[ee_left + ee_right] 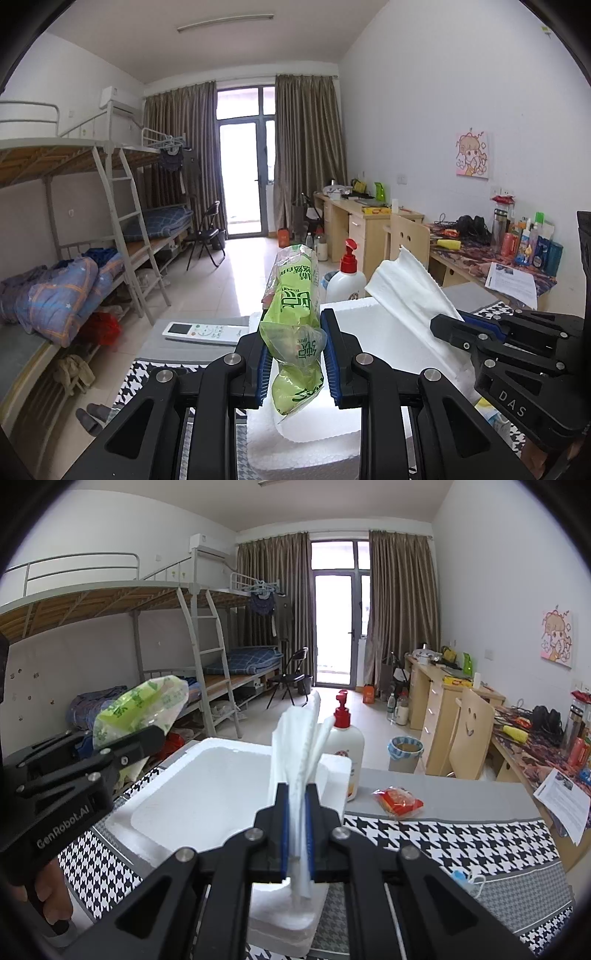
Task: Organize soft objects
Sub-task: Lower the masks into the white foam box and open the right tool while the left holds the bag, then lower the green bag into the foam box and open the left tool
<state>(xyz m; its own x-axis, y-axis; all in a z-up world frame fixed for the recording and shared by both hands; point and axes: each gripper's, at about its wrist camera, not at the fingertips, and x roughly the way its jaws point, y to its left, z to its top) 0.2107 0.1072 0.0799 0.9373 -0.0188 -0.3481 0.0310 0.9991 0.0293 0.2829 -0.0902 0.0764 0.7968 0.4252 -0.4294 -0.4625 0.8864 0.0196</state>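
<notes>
My left gripper (pixel 294 354) is shut on a green plastic tissue pack (pixel 293 317), held upright above the white foam box (pixel 373 325). The pack also shows in the right wrist view (pixel 140 705), at the left, with the left gripper (pixel 147 738) over the box's left edge. My right gripper (pixel 296 830) is shut on a folded white paper towel (pixel 299 746) that stands up over the foam box (pixel 207 790). In the left wrist view the towel (pixel 410 291) and the right gripper (pixel 443 325) are at the right.
A white pump bottle with red top (pixel 345 753) stands behind the box. A red snack packet (pixel 397 801) and a blue face mask (pixel 467 880) lie on the houndstooth cloth (pixel 461 842). A white remote (pixel 201 332) lies left of the box. Bunk beds left, desks right.
</notes>
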